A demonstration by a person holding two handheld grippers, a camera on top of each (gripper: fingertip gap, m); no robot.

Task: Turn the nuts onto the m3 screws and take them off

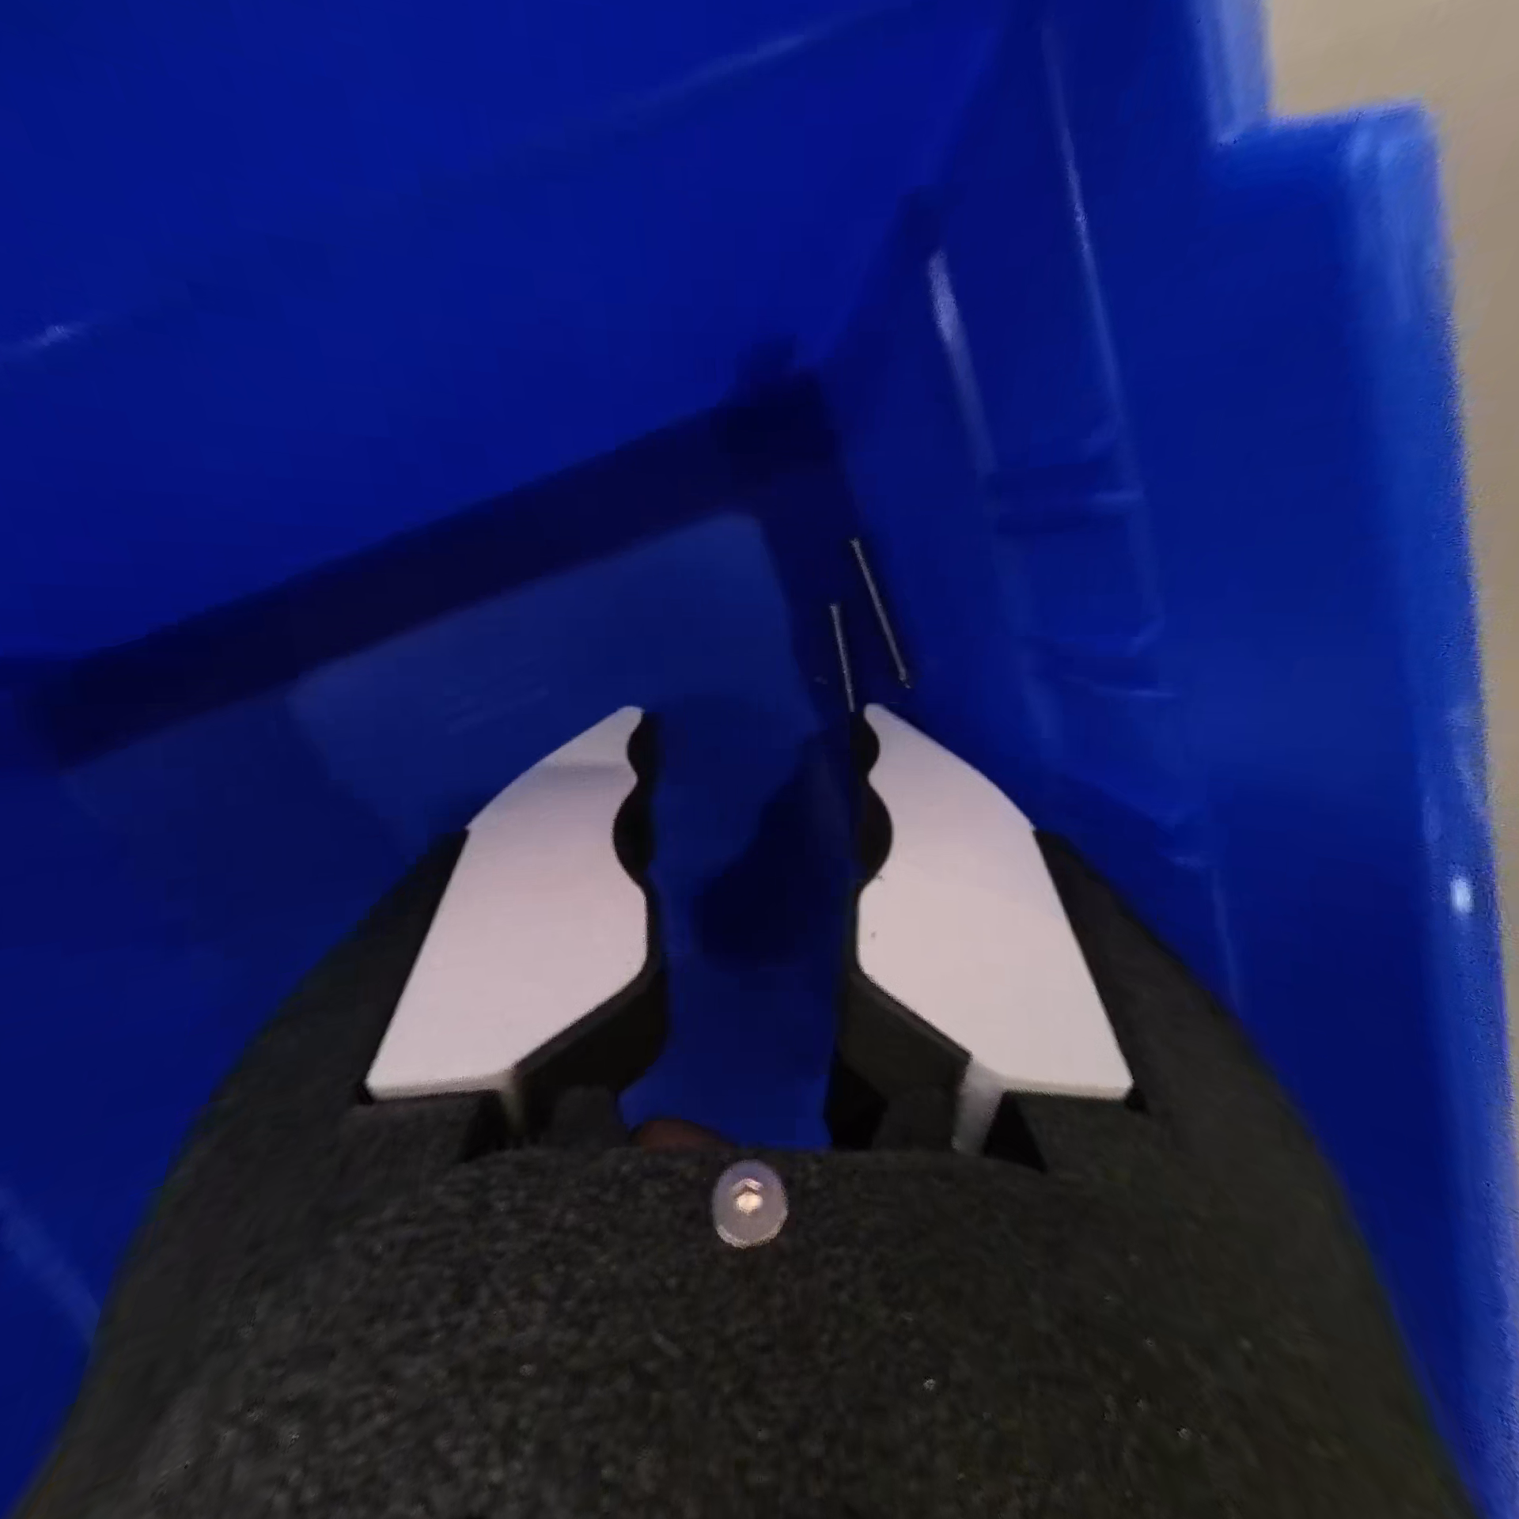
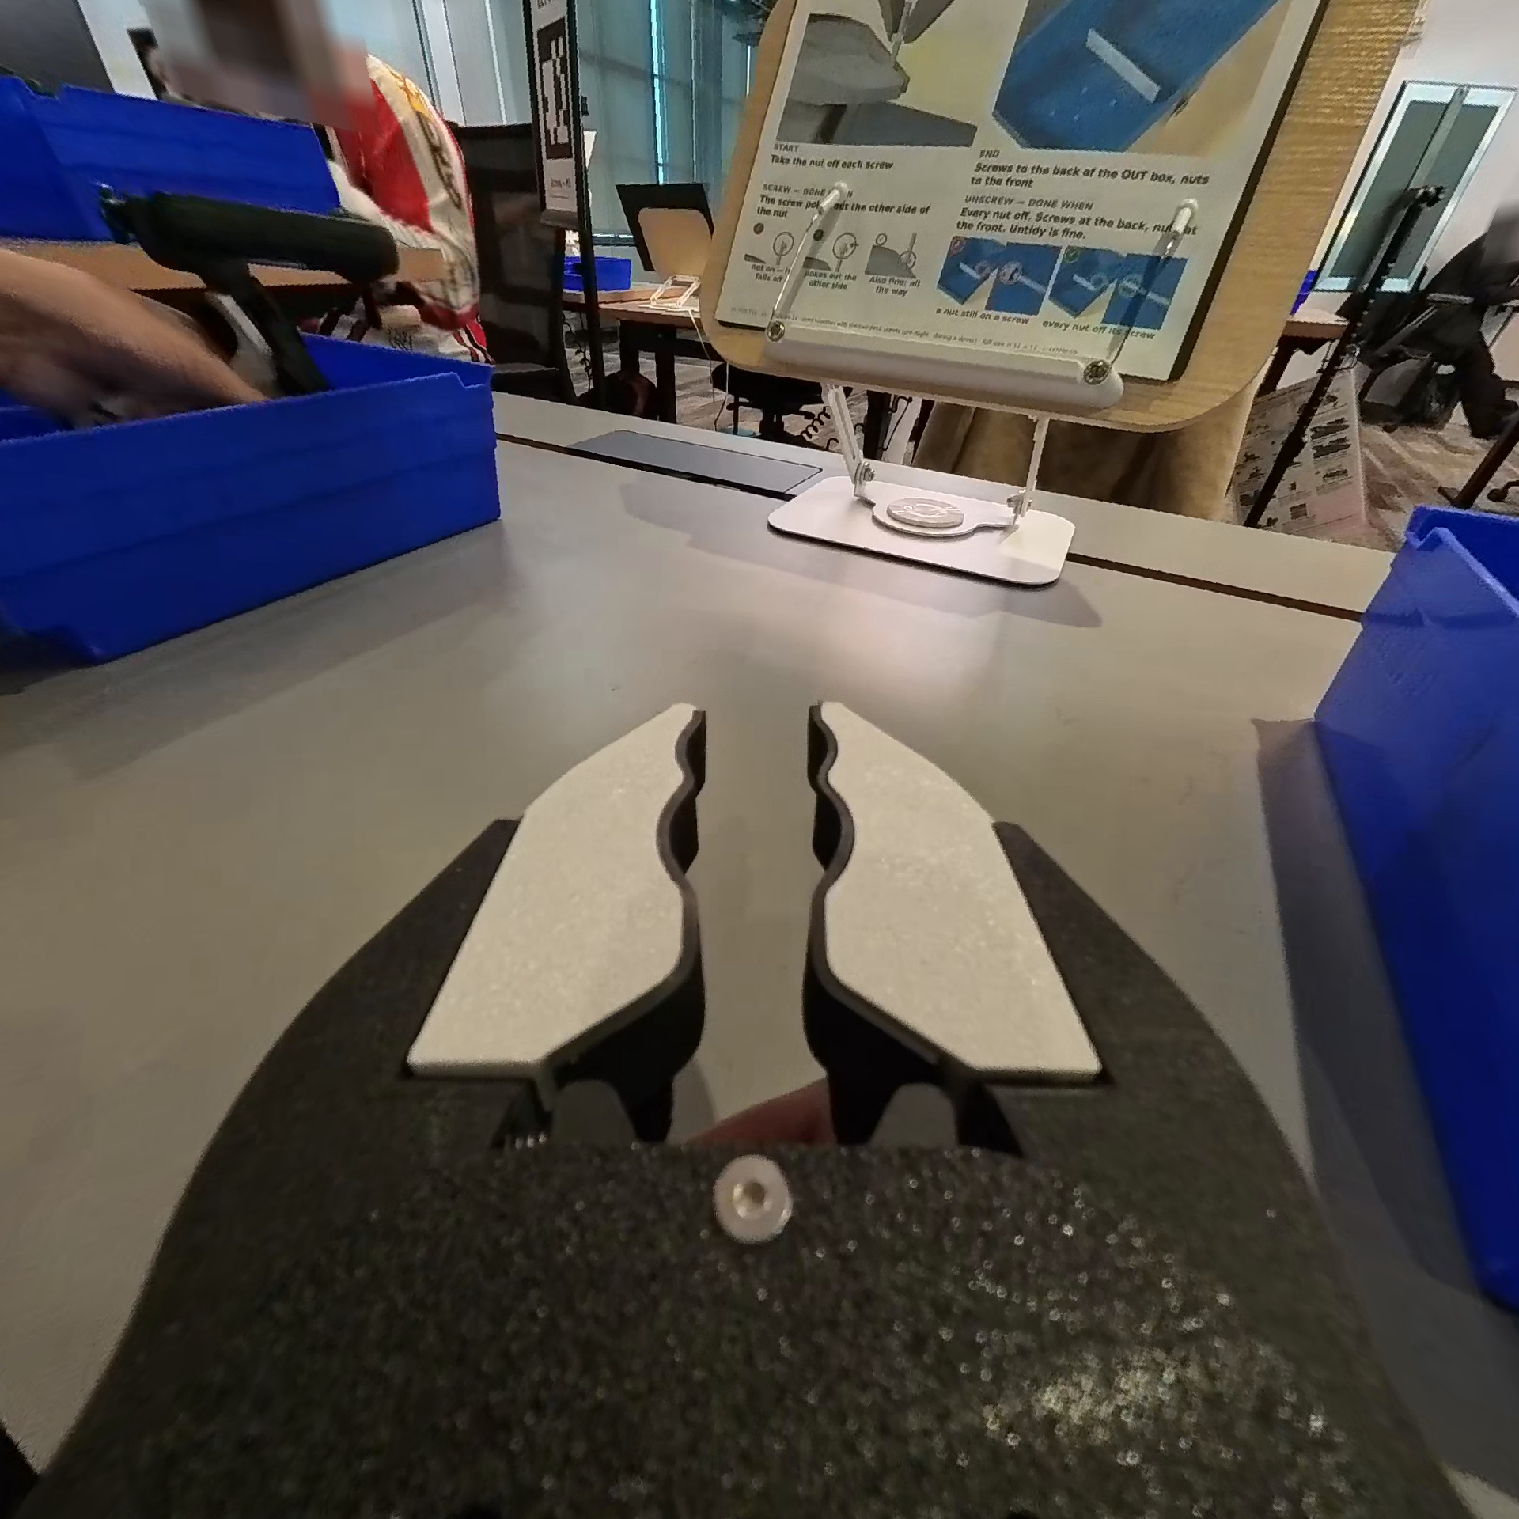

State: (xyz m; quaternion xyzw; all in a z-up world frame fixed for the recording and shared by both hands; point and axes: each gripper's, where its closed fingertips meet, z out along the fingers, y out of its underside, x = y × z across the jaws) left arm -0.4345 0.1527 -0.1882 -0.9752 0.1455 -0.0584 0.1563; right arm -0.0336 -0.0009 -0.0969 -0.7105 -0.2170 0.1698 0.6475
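My left gripper (image 1: 752,723) is open and empty, low inside a blue bin (image 1: 411,329). Two thin dark metal rods, likely a long screw (image 1: 879,612) and its reflection (image 1: 842,657), lie in the bin's corner just beyond my right fingertip (image 1: 896,740). No nut shows. My right gripper (image 2: 756,715) is open and empty, hovering above the grey table (image 2: 411,699). In the right wrist view the left gripper (image 2: 271,329), held by a hand (image 2: 99,345), dips into the blue bin (image 2: 247,477) at the left.
A second blue bin (image 2: 1430,822) stands at the right table edge. An instruction board on a white stand (image 2: 921,534) sits at the table's far side. A person sits behind the left bin. The bin's ribbed wall (image 1: 1151,493) is close on my left gripper's right. Across from one pair of fingers to the other is roughly 45 centimeters.
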